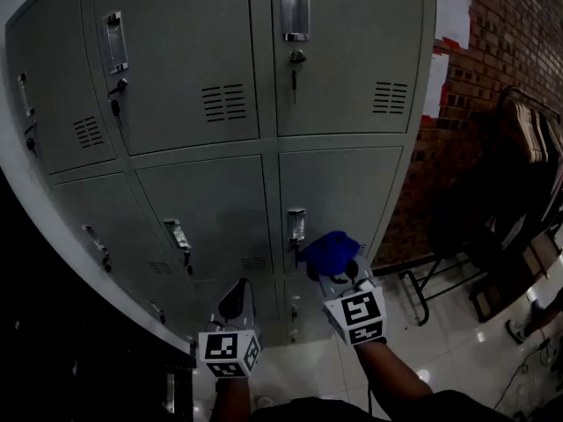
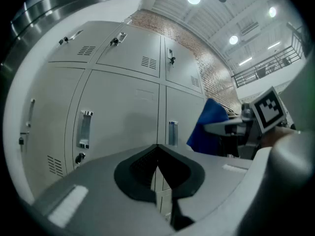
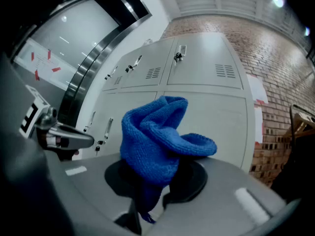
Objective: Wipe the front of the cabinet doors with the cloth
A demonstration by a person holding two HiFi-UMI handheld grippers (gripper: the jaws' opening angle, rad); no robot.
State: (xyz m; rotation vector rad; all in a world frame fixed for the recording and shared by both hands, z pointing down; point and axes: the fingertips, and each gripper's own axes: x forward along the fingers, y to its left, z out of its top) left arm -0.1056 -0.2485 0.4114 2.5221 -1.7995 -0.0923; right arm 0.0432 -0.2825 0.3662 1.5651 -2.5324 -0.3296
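- left gripper (image 1: 233,301) low, jaws pressed together, nothing between them
- right gripper (image 1: 337,276) just beside it, higher, jaws clamped on cloth (image 1: 330,251)
- right forearm (image 1: 398,378) reaching forward

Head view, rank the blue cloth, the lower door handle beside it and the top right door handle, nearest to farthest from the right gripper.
1. Blue cloth, in the right gripper's jaws.
2. Lower door handle, just left of the cloth.
3. Top right door handle, high above.
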